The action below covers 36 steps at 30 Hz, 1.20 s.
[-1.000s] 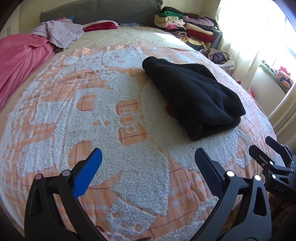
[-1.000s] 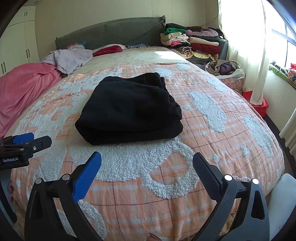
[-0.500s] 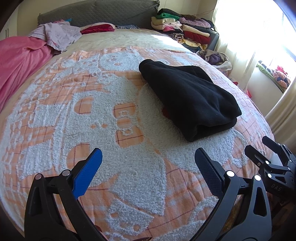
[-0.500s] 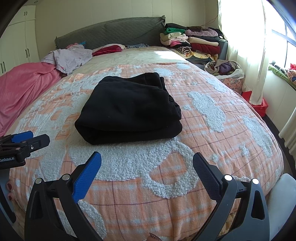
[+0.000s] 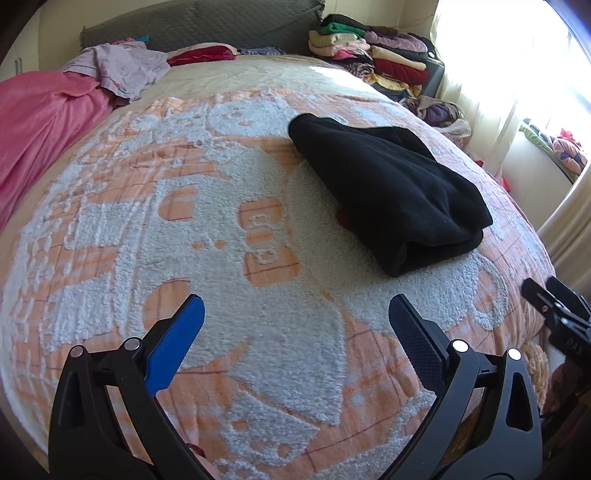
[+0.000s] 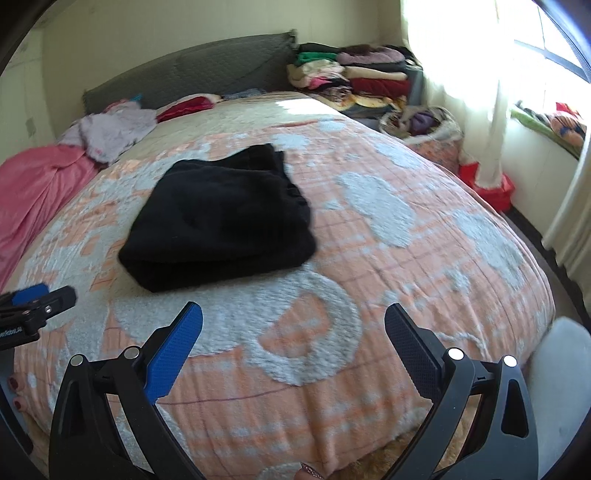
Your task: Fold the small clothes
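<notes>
A black garment (image 5: 388,188) lies folded into a thick rectangle on the orange and white bedspread (image 5: 221,258); a bit of red shows under its left edge. In the right wrist view the same black garment (image 6: 221,221) sits left of centre on the bedspread (image 6: 369,258). My left gripper (image 5: 295,314) hovers open over the bed's near part, short of the garment, with nothing between its fingers. My right gripper (image 6: 293,321) is open too, near the foot of the bed, and holds nothing. Each gripper shows at the edge of the other's view.
A pink blanket (image 5: 40,118) and a lilac garment (image 5: 125,66) lie at the bed's far left. Stacked folded clothes (image 5: 373,51) stand beside the grey headboard (image 5: 199,29). A basket of clothes (image 6: 424,125) and a red box (image 6: 491,184) sit on the floor by the curtain.
Both grippers stay open and empty. The right wrist view has swung to the right and back, so the garment sits further left and smaller. The left view shifted slightly.
</notes>
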Each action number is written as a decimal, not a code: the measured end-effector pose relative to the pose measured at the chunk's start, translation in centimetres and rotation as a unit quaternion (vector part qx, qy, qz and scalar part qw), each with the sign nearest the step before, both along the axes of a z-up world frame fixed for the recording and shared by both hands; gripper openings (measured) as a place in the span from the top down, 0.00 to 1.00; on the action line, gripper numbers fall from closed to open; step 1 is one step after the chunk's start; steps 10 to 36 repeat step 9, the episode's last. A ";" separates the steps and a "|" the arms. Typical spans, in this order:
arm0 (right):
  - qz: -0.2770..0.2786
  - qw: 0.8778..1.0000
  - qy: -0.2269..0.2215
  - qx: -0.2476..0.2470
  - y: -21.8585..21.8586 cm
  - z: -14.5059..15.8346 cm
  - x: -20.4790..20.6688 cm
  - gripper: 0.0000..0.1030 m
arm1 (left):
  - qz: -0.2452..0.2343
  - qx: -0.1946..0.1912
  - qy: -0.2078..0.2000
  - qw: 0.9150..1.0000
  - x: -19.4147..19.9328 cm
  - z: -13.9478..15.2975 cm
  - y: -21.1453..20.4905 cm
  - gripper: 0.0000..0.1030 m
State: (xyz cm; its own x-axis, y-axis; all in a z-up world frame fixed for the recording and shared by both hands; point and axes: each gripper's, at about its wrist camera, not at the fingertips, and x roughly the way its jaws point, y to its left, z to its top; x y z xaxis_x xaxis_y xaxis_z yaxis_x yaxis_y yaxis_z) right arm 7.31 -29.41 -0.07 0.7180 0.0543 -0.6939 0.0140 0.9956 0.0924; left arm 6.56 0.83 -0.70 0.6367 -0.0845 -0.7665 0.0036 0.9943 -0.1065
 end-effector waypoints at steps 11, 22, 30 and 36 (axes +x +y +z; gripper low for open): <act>-0.312 0.950 0.028 0.002 -21.8 -2.8 -3.4 0.04 | 0.169 -0.001 0.037 0.985 3.1 -0.7 15.5 0.09; -0.312 0.950 0.028 0.002 -21.8 -2.8 -3.4 0.04 | 0.169 -0.001 0.037 0.985 3.1 -0.7 15.5 0.09; -0.312 0.950 0.028 0.002 -21.8 -2.8 -3.4 0.04 | 0.169 -0.001 0.037 0.985 3.1 -0.7 15.5 0.09; -0.312 0.950 0.028 0.002 -21.8 -2.8 -3.4 0.04 | 0.169 -0.001 0.037 0.985 3.1 -0.7 15.5 0.09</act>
